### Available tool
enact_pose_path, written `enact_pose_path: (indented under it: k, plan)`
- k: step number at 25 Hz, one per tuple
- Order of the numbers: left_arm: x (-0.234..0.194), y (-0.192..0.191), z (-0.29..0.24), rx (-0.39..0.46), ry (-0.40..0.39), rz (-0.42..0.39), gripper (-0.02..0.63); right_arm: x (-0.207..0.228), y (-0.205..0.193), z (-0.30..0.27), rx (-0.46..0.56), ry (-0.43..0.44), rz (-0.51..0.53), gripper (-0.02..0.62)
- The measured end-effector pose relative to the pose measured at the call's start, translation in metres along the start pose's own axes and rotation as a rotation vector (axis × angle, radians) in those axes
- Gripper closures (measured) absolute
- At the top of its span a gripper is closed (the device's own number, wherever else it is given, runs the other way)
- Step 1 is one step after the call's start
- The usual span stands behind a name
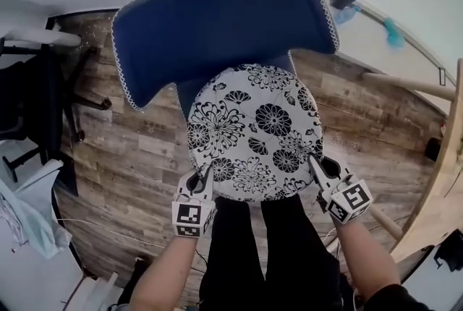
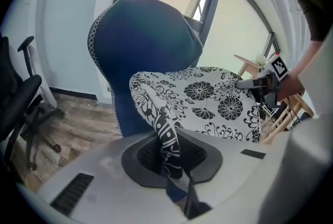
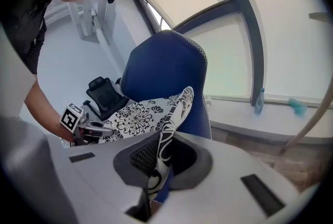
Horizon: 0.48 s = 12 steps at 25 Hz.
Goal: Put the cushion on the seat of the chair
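Observation:
A round white cushion (image 1: 253,132) with black flower print hangs between my two grippers, over the front of a blue chair (image 1: 217,27). My left gripper (image 1: 204,179) is shut on the cushion's near left edge; its own view shows the fabric (image 2: 169,139) pinched in the jaws. My right gripper (image 1: 315,166) is shut on the near right edge, with the cushion's rim (image 3: 164,145) clamped between its jaws. The chair's tall back (image 2: 143,46) rises behind the cushion. The seat itself is hidden under the cushion.
A black office chair (image 1: 43,107) stands on the wooden floor at the left. A wooden table (image 1: 448,179) and its legs lie at the right. Windows and a sill with a bottle (image 3: 258,100) run behind the blue chair. The person's dark trousers (image 1: 268,252) stand right below the cushion.

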<state>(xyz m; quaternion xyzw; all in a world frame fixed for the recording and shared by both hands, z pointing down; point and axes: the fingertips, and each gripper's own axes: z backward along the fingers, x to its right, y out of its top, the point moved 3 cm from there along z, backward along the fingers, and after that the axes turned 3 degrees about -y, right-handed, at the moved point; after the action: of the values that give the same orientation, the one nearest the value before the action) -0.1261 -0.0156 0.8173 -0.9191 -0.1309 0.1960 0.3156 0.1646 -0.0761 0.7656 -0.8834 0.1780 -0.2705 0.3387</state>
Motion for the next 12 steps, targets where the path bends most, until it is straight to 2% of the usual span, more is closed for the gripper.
enact_pose_path:
  k: [4, 7, 12]
  plan:
    - [-0.009, -0.018, -0.014, -0.054, -0.004, 0.057, 0.578, 0.011, -0.012, -0.011, -0.034, -0.005, -0.003, 0.557]
    - [-0.010, -0.025, -0.019, -0.062, -0.002, 0.076, 0.578, 0.021, -0.024, -0.017, -0.065, -0.022, -0.025, 0.557]
    - [-0.021, -0.040, -0.030, -0.067, 0.055, 0.114, 0.577, 0.037, -0.035, -0.028, -0.070, -0.039, -0.047, 0.557]
